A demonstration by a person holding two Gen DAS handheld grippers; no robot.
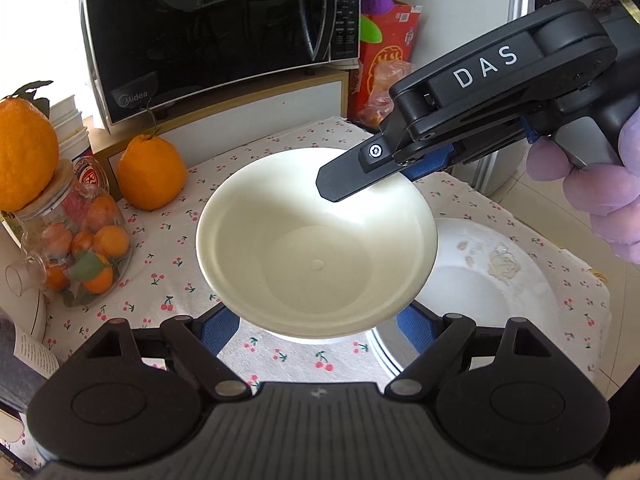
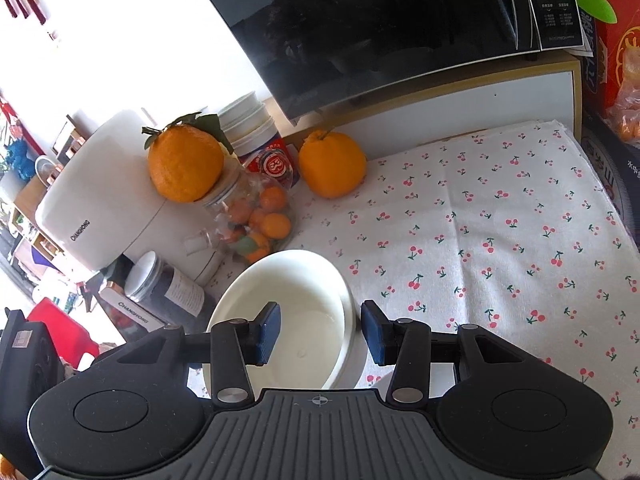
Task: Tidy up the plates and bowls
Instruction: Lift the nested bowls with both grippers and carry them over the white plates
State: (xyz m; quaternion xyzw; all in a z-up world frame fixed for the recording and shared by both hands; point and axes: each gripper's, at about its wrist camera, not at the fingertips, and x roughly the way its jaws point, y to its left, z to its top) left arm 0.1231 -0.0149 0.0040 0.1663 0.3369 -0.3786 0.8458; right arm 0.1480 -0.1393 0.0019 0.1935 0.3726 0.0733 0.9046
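A cream-white round plastic bowl is sitting between the blue-padded fingers of the left gripper, which are standing wide on either side of its base; whether the pads are actually pressing on it cannot be told, since the bowl is hiding them. The bowl is hovering above the white cherry-print tablecloth. The right gripper is reaching over the bowl's rim with its fingers apart, one blue pad inside the bowl and the other outside the wall, neither visibly pinching it. In the left wrist view that gripper's black fingertip is hanging over the far right part of the rim. Just right of the left gripper, a white round plate with pale smears is lying on the cloth, partly under the bowl. Left of both grippers a clear glass jar of small oranges is standing, and a large orange fruit is resting beyond it, in front of a black microwave oven.
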